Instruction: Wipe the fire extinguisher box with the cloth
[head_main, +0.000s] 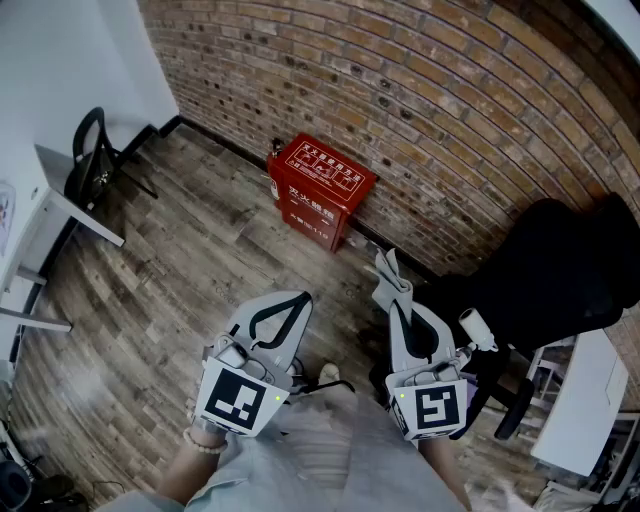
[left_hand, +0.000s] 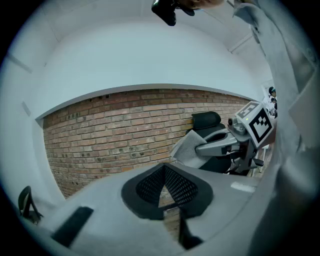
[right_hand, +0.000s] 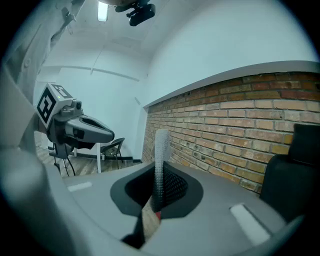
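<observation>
Both tongs are closed: left tongs (left_hand: 164, 169) pressed together empty, right tongs (right_hand: 159, 170) pinching a limp grey cloth (right_hand: 161, 144) by one edge. Rigid-looking red metal fire extinguisher box (head_main: 318, 190) stands on the floor (head_main: 180, 260) against the brick wall (head_main: 420, 110), well apart.

Cool, even indoor light; heavy fisheye bend.
A ceiling lamp (right_hand: 103, 10) glares up and left of the brick wall (right_hand: 240, 120), whose courses bow; the right hand-held gripper (right_hand: 159, 165) blurs near the lens, corners black.

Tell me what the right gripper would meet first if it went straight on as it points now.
Probably the brick wall, seen past its cloth; the red box seems lower.
</observation>
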